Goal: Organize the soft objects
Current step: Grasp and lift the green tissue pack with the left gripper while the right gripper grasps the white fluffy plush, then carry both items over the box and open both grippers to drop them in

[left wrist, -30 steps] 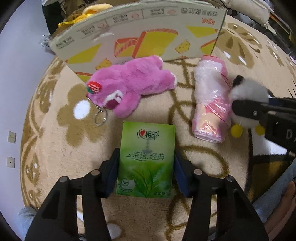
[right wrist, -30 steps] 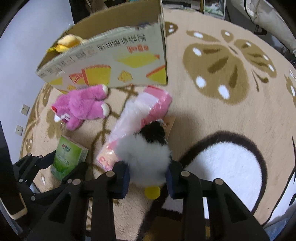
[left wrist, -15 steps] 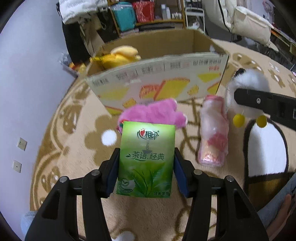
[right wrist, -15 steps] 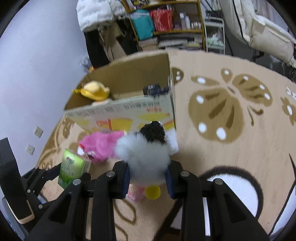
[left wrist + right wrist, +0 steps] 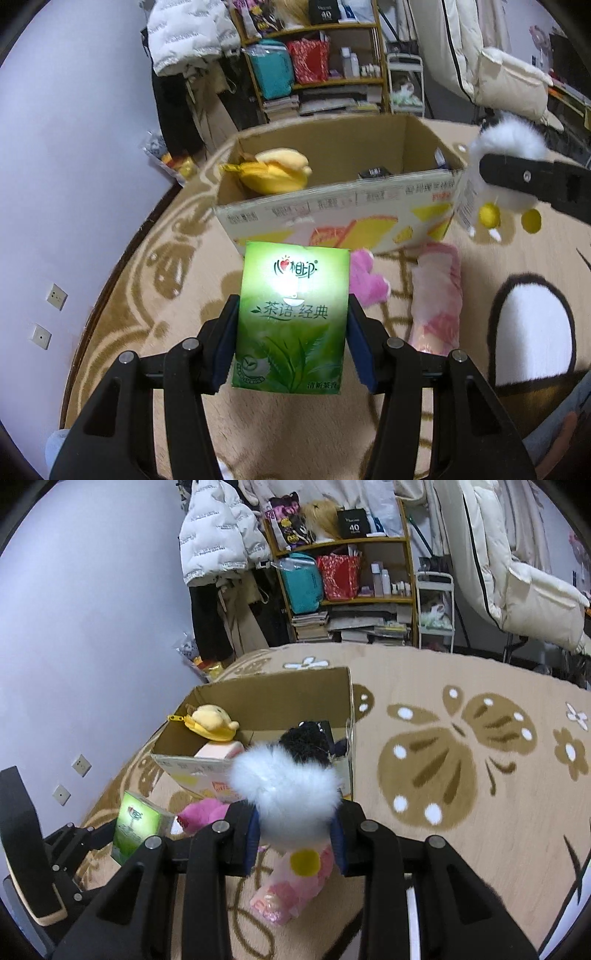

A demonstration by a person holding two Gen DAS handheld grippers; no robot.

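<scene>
A green plastic-wrapped tissue pack printed with tea leaves point(image 5: 291, 321) was held upright in the left gripper point(image 5: 291, 345), its blue pads pressed against the pack's two long sides. A fluffy white-and-black plush toy with yellow feet point(image 5: 286, 786) was clamped between the pads of the right gripper point(image 5: 295, 836). Both loads were held in the air above a beige carpet patterned with brown flowers and butterflies point(image 5: 461, 760).

An open brown cardboard box with yellow cake pictures on its side point(image 5: 332, 218) stood on the carpet beyond both grippers. A yellow plush toy point(image 5: 275, 171) was seen inside it at the left, beside other items too small to identify.

In front of the box, a pink plush bear point(image 5: 367, 280), partly hidden by the tissue pack, and a pink plastic-wrapped roll point(image 5: 437, 299) lay on the carpet side by side.
</scene>
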